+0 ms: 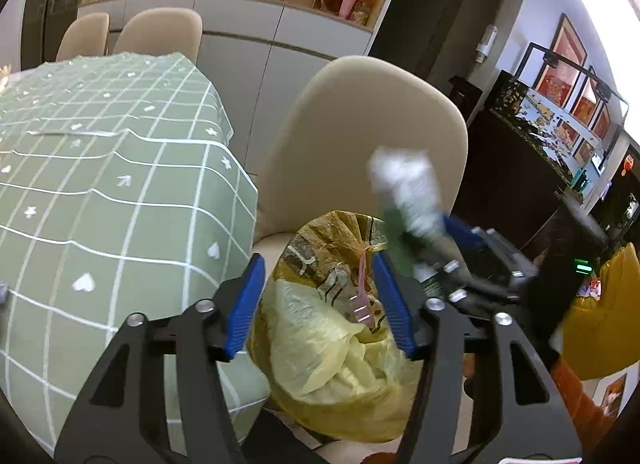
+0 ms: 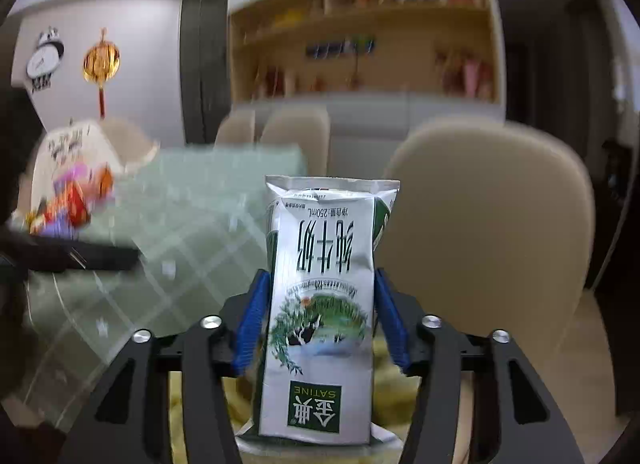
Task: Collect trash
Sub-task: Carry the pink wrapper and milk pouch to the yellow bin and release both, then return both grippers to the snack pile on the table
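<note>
Upside-down, the milk carton (image 2: 320, 304) stands lengthwise, seemingly loose, between right hand-held gripper (image 2: 320, 324) pads

The right gripper (image 2: 320, 320) is reaching out with a silver-and-green milk carton (image 2: 322, 304) standing upside down between its blue fingers (image 2: 252, 324), which are sitting just beside its sides. A beige chair (image 2: 488, 216) is standing behind, a green checked tablecloth (image 2: 180, 224) spreading leftward.
</note>
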The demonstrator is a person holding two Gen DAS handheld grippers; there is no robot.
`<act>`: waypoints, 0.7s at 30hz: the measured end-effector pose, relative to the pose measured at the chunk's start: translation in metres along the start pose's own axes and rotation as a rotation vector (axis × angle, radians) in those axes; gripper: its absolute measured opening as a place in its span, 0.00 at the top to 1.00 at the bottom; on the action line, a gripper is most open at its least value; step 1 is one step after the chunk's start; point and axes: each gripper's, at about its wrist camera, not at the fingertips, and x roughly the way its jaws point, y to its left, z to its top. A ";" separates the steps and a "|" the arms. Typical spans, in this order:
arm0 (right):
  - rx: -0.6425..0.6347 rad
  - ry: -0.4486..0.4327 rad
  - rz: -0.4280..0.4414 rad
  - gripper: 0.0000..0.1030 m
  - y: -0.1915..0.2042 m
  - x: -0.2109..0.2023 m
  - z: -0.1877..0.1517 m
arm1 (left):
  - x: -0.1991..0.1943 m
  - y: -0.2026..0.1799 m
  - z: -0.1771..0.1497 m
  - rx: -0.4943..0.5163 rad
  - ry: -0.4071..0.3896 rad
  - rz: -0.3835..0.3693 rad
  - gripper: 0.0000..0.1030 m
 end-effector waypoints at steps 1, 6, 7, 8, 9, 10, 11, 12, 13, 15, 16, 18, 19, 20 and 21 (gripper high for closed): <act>0.013 0.003 0.004 0.40 -0.001 0.002 -0.004 | -0.003 0.002 -0.001 0.001 -0.003 0.002 0.47; 0.047 0.057 0.009 0.40 -0.003 0.004 -0.012 | -0.020 0.014 -0.007 -0.018 0.006 0.028 0.46; 0.050 0.070 0.007 0.40 -0.003 0.004 -0.013 | -0.023 0.016 -0.007 -0.020 0.006 0.033 0.46; 0.053 0.079 0.007 0.40 -0.003 0.004 -0.014 | -0.026 0.018 -0.008 -0.020 0.005 0.041 0.46; 0.056 0.088 0.008 0.40 -0.002 0.004 -0.014 | -0.030 0.021 -0.009 -0.017 0.000 0.054 0.46; 0.057 0.094 0.009 0.40 -0.001 0.004 -0.013 | -0.033 0.022 -0.010 -0.014 -0.004 0.064 0.46; 0.054 0.101 0.009 0.40 0.002 0.003 -0.012 | -0.037 0.024 -0.011 -0.012 -0.008 0.074 0.46; 0.051 0.106 0.009 0.40 0.004 0.002 -0.010 | -0.041 0.027 -0.012 -0.011 -0.012 0.085 0.46; 0.048 0.113 0.020 0.40 0.008 0.000 -0.008 | -0.045 0.030 -0.013 -0.013 -0.014 0.093 0.46; 0.046 0.108 0.050 0.40 0.015 -0.003 -0.003 | -0.055 0.037 -0.013 -0.019 -0.022 0.111 0.46; 0.044 0.101 0.052 0.40 0.019 -0.004 0.000 | -0.060 0.041 -0.013 -0.021 -0.029 0.120 0.46; 0.030 0.092 0.069 0.40 0.031 -0.006 0.008 | -0.074 0.051 -0.014 -0.025 -0.051 0.139 0.46; 0.027 0.090 0.077 0.40 0.036 -0.006 0.012 | -0.082 0.056 -0.014 -0.029 -0.064 0.149 0.46; 0.021 0.086 0.078 0.40 0.045 -0.006 0.017 | -0.090 0.062 -0.014 -0.034 -0.078 0.162 0.46; 0.014 0.082 0.085 0.40 0.052 -0.006 0.020 | -0.099 0.069 -0.015 -0.040 -0.093 0.178 0.46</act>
